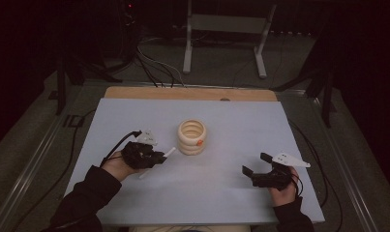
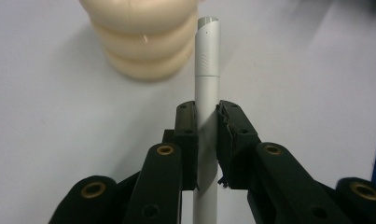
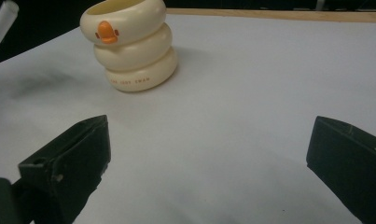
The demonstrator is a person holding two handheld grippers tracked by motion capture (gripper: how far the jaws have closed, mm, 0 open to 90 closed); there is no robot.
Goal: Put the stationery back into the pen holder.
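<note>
My left tongs (image 1: pixel 159 157) sit at about eight o'clock on the pale desk (image 1: pixel 231 188), pinching a white pen (image 2: pixel 205 93) between both jaws, its capped end pointing toward two o'clock at the cream ringed cup (image 1: pixel 191 137). That cup stands upright near the desk's centre, just beside the pen's tip, an orange mark on its top ring. My right tongs (image 1: pixel 256 165) rest at four o'clock, spread wide and holding nothing
</note>
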